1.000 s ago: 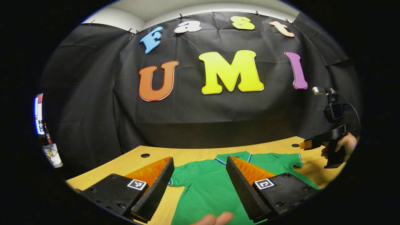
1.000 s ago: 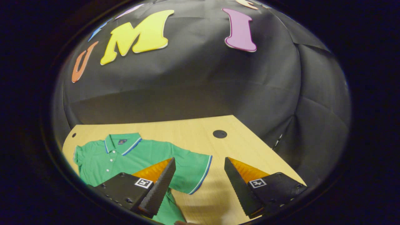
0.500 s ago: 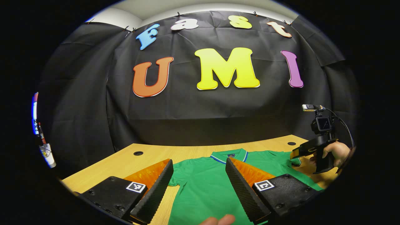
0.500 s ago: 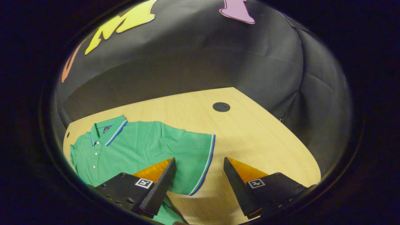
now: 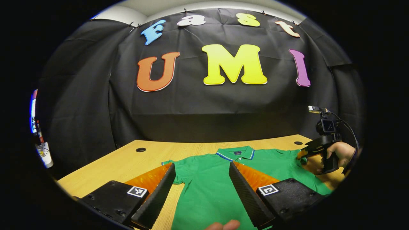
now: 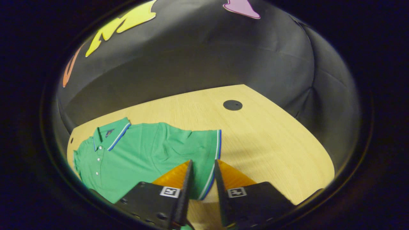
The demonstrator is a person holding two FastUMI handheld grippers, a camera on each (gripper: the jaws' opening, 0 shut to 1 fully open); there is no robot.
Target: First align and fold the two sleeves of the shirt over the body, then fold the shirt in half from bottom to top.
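Note:
A green polo shirt (image 5: pixel 207 188) lies flat on the wooden table (image 5: pixel 127 163), collar (image 5: pixel 235 153) toward the far wall. My left gripper (image 5: pixel 201 164) is open above the shirt's left side, its left finger by the left sleeve (image 5: pixel 177 168). In the right gripper view the shirt (image 6: pixel 140 153) spreads to the left, and my right gripper (image 6: pixel 203 160) is down at the right sleeve (image 6: pixel 201 142). Its jaws stand narrowed to a small gap astride the striped cuff (image 6: pixel 218 143). The left gripper view shows the right gripper (image 5: pixel 303 155) farther off, held by a hand (image 5: pixel 342 151).
Round cable holes sit in the table near the far corners (image 5: pixel 140 149) (image 6: pixel 232 104). Bare wood (image 6: pixel 262 134) lies right of the shirt up to the table's edge. A fingertip (image 5: pixel 223 225) pokes in at the bottom of the left gripper view.
The right gripper dropped toward the right sleeve and its jaws narrowed from wide open to a small gap around the cuff. The left gripper drifted slightly and stayed open.

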